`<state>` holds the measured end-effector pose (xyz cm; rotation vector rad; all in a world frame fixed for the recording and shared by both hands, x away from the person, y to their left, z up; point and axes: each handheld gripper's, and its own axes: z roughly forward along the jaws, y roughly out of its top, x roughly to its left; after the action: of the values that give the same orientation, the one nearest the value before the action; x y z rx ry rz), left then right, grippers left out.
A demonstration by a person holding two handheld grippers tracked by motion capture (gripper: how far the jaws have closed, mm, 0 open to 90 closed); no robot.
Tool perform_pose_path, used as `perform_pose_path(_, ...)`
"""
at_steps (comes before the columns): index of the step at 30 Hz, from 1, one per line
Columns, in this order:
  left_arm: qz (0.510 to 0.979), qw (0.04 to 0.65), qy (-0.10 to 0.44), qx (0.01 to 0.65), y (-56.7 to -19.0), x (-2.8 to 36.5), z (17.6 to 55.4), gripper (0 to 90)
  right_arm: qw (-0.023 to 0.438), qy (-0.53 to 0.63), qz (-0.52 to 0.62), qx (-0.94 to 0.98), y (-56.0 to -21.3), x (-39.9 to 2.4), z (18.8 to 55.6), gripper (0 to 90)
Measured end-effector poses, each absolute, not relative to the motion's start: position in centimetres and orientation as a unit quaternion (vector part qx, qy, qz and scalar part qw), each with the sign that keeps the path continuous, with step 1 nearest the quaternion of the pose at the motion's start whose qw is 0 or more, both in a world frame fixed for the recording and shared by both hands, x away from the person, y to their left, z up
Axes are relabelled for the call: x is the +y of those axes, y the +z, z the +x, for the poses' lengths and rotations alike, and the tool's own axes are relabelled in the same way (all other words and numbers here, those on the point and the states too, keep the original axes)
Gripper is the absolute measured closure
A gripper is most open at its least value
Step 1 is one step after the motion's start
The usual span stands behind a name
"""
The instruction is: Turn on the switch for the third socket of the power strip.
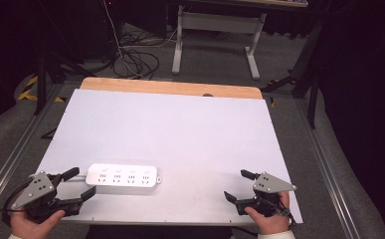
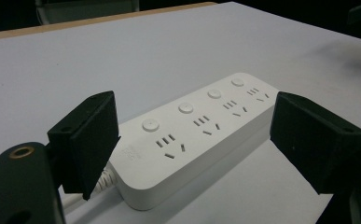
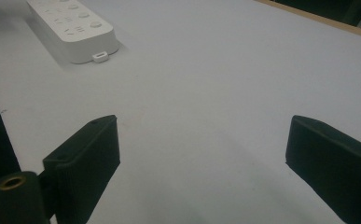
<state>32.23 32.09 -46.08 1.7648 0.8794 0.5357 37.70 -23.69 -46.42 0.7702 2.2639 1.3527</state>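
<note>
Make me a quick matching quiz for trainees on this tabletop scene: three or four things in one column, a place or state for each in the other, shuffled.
Things:
1. power strip
2. left gripper
3. right gripper
4. wooden table edge

Places or states:
a. open over bare white board
b. far side of the table
c. lying flat, nothing plugged in
d. open at the strip's cable end

Pairs: 1-c, 2-d, 3-a, 4-b

1 white power strip point(image 1: 124, 175) with 4 sockets and 4 buttons lies on 1 desk point(image 1: 180, 129); 2 grippers: left gripper point(image 1: 78, 185), right gripper point(image 1: 240, 185).
</note>
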Motion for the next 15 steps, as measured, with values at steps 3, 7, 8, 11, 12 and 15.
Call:
perform_pose_path(3,0.739,0.52,0.226,0.365,-46.01,32.12,32.22,16.3,0.196,0.482,0.274,0.808,-46.45,-23.71,37.66,10.4)
perform_pose_path(7,0.739,0.52,0.226,0.364,-46.0,32.13,32.23,16.4,0.195,0.48,0.271,0.811,-46.52,-23.7,37.67,10.5)
perform_pose_path(8,0.739,0.519,0.227,0.364,-46.0,32.12,32.23,16.4,0.194,0.48,0.27,0.812,-46.56,-23.69,37.68,10.5)
perform_pose_path(11,0.739,0.518,0.232,0.362,-45.92,32.15,32.25,16.3,0.195,0.479,0.27,0.812,-46.56,-23.67,37.68,10.5)
perform_pose_path(12,0.739,0.518,0.232,0.362,-45.92,32.15,32.25,16.3,0.196,0.48,0.269,0.812,-46.56,-23.67,37.67,10.5)
perform_pose_path(15,0.741,0.517,0.23,0.361,-45.91,32.13,32.2,15.4,0.196,0.482,0.269,0.81,-46.55,-23.69,37.64,10.5)
